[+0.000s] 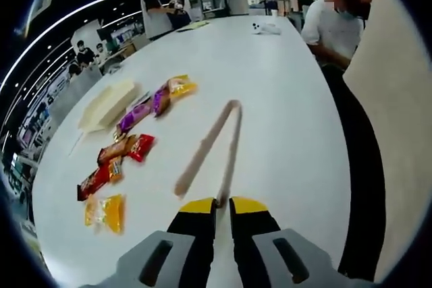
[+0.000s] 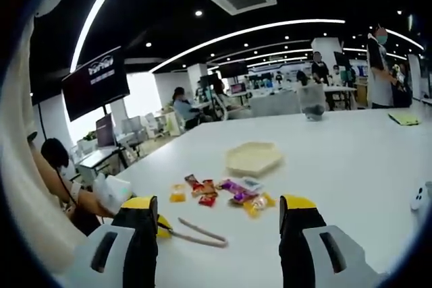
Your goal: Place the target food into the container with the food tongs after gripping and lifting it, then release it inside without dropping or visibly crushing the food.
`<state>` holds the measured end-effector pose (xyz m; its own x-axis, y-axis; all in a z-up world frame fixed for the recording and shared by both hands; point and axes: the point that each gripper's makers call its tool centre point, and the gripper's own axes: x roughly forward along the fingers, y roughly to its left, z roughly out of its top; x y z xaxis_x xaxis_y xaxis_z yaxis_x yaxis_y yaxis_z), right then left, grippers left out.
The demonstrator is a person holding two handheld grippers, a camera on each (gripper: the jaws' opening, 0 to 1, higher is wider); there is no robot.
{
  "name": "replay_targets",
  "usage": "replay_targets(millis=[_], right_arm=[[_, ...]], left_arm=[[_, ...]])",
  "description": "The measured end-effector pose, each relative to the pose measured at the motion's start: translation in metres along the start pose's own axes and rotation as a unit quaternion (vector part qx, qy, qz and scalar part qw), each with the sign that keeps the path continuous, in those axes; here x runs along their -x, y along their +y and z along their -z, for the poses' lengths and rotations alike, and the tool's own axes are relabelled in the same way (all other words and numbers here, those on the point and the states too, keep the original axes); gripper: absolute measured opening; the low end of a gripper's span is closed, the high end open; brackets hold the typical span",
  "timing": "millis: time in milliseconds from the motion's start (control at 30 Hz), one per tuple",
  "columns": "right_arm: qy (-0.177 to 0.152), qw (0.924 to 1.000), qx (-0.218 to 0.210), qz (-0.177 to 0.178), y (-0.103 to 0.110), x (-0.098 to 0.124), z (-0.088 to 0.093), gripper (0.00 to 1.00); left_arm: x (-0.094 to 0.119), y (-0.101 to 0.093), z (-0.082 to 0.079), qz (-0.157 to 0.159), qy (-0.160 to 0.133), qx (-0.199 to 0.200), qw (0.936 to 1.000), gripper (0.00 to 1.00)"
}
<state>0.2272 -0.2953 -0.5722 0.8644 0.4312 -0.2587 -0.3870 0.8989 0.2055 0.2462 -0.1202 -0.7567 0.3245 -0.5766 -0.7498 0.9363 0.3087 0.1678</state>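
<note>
Your left gripper (image 1: 223,206) jaws nearly closed on the one food tongs (image 1: 210,148) at frame centre, your right gripper (image 2: 219,215) wide open, about six snack packets (image 1: 128,146) left of centre, one pale container (image 1: 108,104) upper left.

Bare table (image 1: 290,99) right of tongs (image 1: 210,145); snack packets (image 1: 128,143) crowd left.

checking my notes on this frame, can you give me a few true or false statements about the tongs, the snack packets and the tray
1. The food tongs lie on the white table. True.
2. The left gripper is wide open. False: its jaws stand nearly together at one end of the food tongs.
3. The snack packets are inside the pale tray. False: they lie on the table beside it.
4. The right gripper is open and holds nothing. True.
5. The pale tray holds food. False: nothing shows in it.
</note>
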Motion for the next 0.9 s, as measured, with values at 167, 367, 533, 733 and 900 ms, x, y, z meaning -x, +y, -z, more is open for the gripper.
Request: replay_targets(millis=[167,367,533,733,900], right_arm=[[0.001,1.0,-0.002,0.003,-0.0007,0.0016,0.001,0.74],[0.003,1.0,-0.004,0.007,-0.0024,0.0033,0.0023,0.74],[0.004,0.9999,-0.006,0.008,-0.003,0.0023,0.0028,0.74],[0.006,0.9999,-0.007,0.007,-0.0034,0.0001,0.0039,0.74],[0.009,0.9999,-0.009,0.007,-0.0038,-0.0007,0.005,0.74]], left_arm=[[-0.0019,0.0011,0.0011,0.003,0.003,-0.007,1.0,0.04],[-0.0025,0.0019,0.0003,0.007,0.004,-0.007,0.9999,0.03],[-0.002,0.0016,0.0008,0.009,0.005,-0.004,0.9999,0.03],[-0.0024,0.0034,0.0012,0.012,0.008,0.02,0.9997,0.03],[-0.0024,0.0015,0.001,0.012,0.011,0.006,0.9998,0.03]])
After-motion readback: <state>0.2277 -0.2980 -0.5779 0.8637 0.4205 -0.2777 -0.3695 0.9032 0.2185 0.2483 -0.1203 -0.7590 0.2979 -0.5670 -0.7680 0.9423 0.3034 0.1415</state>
